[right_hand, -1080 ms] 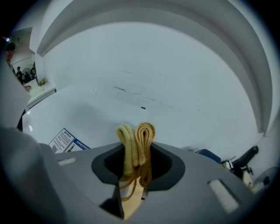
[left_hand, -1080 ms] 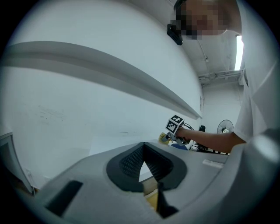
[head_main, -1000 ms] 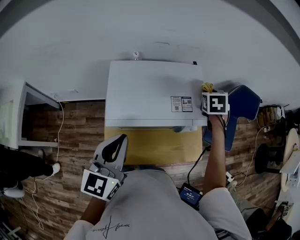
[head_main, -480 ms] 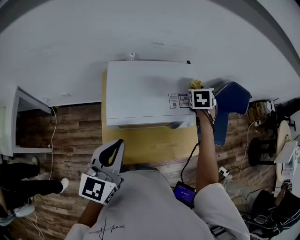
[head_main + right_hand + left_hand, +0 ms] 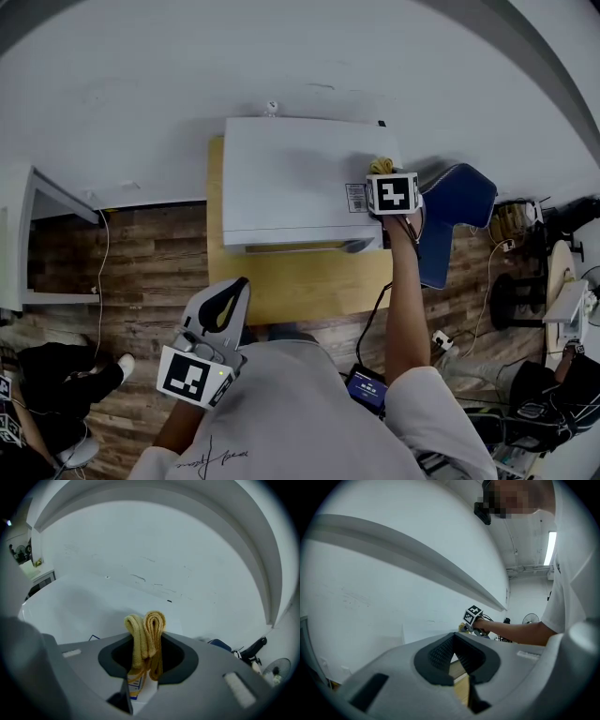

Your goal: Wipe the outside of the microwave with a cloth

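Sliding leftward across the microwave (image 5: pixel 291 178) top, the right gripper (image 5: pixel 382 176) now reaches the label (image 5: pixel 355 198), jaws clamped on the folded yellow cloth (image 5: pixel 146 634). The left gripper (image 5: pixel 223 302) hangs closed and empty. Wiping appears under way.

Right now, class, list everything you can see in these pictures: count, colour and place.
microwave: one, white, on the table by the wall
table: one, yellow wood, under the microwave
cloth: one, yellow, folded, at the microwave's right end
chair: one, blue, right of the table
left gripper: one, grey, shut and empty, low before the table
right gripper: one, grey, shut on the cloth
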